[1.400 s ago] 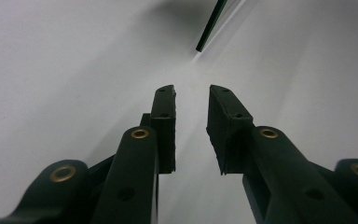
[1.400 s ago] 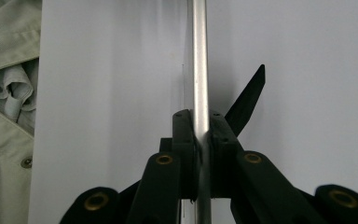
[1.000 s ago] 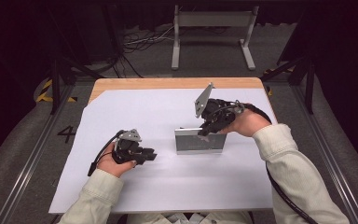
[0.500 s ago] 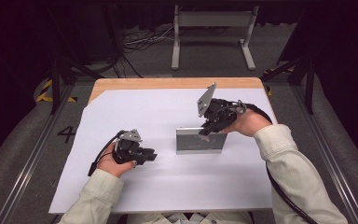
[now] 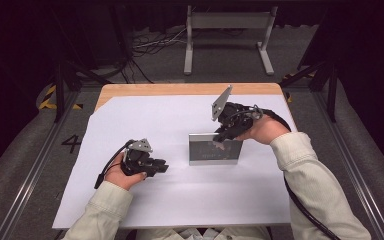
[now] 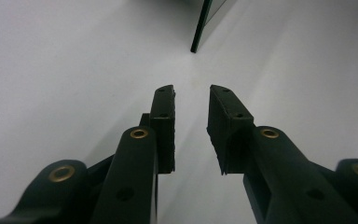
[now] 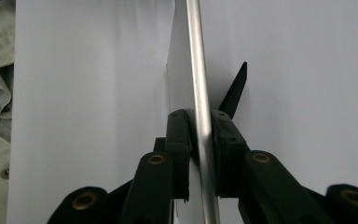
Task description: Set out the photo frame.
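Since the earlier frame, little has shifted except the right gripper [image 5: 223, 136], whose jaws have just been opening about the picture frame's top edge. Picture frame [image 5: 215, 149]: silver-rimmed, dark-glazed, upright at mid-table on the white sheet [image 5: 180, 200]. The right gripper view shows the frame edge-on [image 7: 200, 107] between slackening pads [image 7: 179, 149], with its black rear stand [image 7: 234, 91]. Left gripper [image 5: 155, 166]: jaws apart, empty, resting nearby.

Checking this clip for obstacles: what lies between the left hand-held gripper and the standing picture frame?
Nothing: bare white sheet separates the left hand-held gripper from the picture frame, in the high view and left gripper view.
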{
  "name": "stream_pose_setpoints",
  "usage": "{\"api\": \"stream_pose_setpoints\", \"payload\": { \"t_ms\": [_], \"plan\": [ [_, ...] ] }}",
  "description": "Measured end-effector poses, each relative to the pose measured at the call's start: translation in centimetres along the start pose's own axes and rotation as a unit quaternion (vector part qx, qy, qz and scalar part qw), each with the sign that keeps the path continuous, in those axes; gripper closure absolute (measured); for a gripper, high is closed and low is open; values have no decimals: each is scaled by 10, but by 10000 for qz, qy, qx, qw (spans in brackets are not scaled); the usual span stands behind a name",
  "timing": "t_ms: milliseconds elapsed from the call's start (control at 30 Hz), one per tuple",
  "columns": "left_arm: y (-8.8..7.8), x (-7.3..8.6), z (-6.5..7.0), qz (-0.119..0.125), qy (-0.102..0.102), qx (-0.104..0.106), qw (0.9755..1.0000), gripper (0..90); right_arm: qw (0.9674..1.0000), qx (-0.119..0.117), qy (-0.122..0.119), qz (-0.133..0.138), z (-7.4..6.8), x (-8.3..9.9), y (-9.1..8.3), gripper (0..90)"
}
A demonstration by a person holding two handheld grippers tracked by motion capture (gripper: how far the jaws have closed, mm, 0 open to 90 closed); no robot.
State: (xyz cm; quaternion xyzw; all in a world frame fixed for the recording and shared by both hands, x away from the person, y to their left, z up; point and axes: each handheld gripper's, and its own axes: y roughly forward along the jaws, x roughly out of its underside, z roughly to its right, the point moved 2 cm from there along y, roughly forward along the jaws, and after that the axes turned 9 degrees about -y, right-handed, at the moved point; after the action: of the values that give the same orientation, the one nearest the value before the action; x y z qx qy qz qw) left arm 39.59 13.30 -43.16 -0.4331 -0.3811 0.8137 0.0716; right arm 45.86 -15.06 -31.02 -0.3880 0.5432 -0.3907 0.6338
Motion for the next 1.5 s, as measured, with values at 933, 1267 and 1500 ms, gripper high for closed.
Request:
{"api": "stream_pose_setpoints", "payload": {
  "t_ms": [933,1267,1500],
  "plan": [
    [0,1,-1,2,-26,17,10000,714,9980,319,490,249,9,9,-8,627],
    [-2,3,-2,4,-46,-10,10000,715,9970,442,553,319,9,17,-25,601],
    [-3,3,-2,18,-65,-21,10000,714,9959,562,611,369,6,26,-39,594]
  ]
}}
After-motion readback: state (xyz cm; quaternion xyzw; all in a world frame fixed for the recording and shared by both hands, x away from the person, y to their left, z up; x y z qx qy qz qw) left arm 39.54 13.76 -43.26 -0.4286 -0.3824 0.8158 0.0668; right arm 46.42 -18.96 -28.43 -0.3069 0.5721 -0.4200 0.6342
